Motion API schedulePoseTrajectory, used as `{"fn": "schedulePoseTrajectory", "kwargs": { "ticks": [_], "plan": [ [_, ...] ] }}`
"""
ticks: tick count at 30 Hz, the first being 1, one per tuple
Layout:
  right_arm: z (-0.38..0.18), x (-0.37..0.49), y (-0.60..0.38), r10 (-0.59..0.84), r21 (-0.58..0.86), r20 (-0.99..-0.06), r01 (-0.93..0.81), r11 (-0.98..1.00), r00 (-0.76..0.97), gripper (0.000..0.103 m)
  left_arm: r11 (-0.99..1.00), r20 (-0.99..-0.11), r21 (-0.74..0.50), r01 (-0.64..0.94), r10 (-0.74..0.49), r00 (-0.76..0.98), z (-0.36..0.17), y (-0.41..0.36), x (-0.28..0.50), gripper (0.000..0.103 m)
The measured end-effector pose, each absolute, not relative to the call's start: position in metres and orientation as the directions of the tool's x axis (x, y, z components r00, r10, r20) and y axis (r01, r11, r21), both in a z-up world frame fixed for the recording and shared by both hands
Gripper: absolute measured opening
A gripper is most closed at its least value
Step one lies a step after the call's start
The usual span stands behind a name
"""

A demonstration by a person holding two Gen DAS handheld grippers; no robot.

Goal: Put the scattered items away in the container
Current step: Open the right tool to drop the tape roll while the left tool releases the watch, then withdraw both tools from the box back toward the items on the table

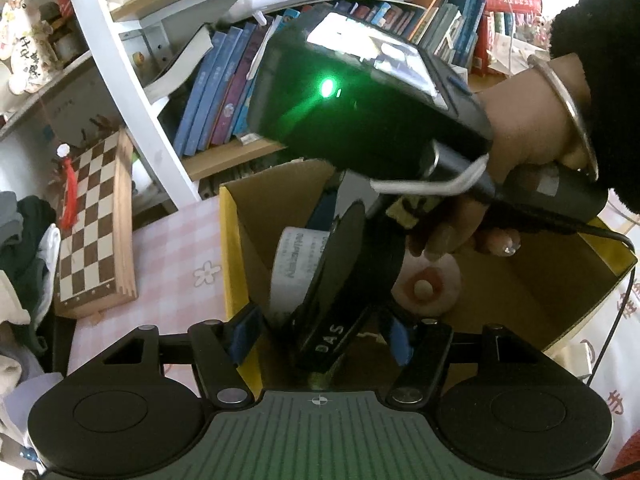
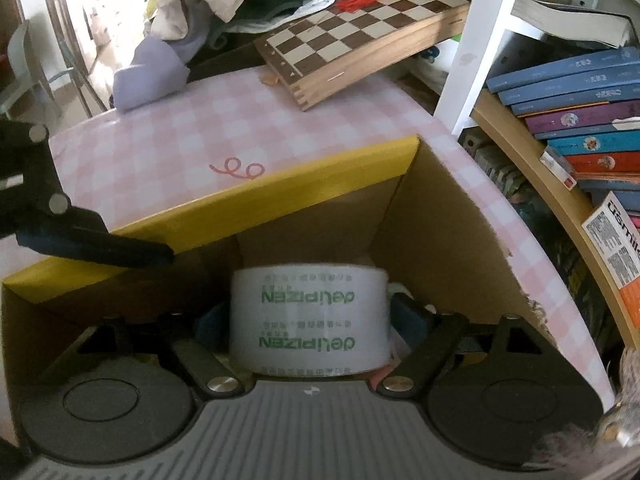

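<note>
Cardboard box [image 2: 440,216] with a yellow rim stands on the pink checked table [image 2: 160,148] and serves as the container. Both tools work inside its opening.

Right tool [image 2: 310,320]: fingers set wide, one on each side of a white tape roll [image 2: 310,312] printed with green lettering. Small gaps show at both pads, so the roll is judged released, not gripped. The roll stands inside the box near the bottom.

Left tool [image 1: 320,332]: fingers spread apart, blue pads [image 1: 244,336] clear of any object. A black item marked "DAS" [image 1: 332,340] lies between them in the box, apparently part of the right tool's body; contact cannot be confirmed.

Other contents: a pale round item with a pink centre [image 1: 426,288] rests on the box floor beside the tape roll.

Progress, as a judgement: the tape roll and the round item are already in the container. No loose item shows on the visible table surface; only a chessboard [image 2: 360,44] and piled clothes [image 2: 240,0] lie at its far edge. Remaining work appears slight: withdraw both tools and check the unseen table areas
</note>
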State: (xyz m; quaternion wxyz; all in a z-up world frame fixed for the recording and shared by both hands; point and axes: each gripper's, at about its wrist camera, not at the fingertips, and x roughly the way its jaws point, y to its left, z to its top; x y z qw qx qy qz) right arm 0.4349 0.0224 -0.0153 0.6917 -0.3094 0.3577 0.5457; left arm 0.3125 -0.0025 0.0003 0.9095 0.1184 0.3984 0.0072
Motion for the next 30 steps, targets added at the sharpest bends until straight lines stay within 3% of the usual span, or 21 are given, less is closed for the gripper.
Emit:
{"fn": "schedulePoseTrajectory", "kwargs": {
  "ticks": [10, 30],
  "plan": [
    [0.017, 0.441, -0.005, 0.568, -0.011, -0.797, -0.946, 0.323, 0.203, 0.092, 0.976, -0.684, 0.206, 0.076, 0.088, 0.725, 0.019, -0.008, 0.295, 0.081],
    [0.079, 0.373, -0.075, 0.557, -0.148, -0.715, -0.871, 0.469, 0.422, 0.094, 0.987, -0.554, 0.125, 0.097, -0.012, 0.832, 0.059, 0.003, 0.225, 0.084]
  ]
}}
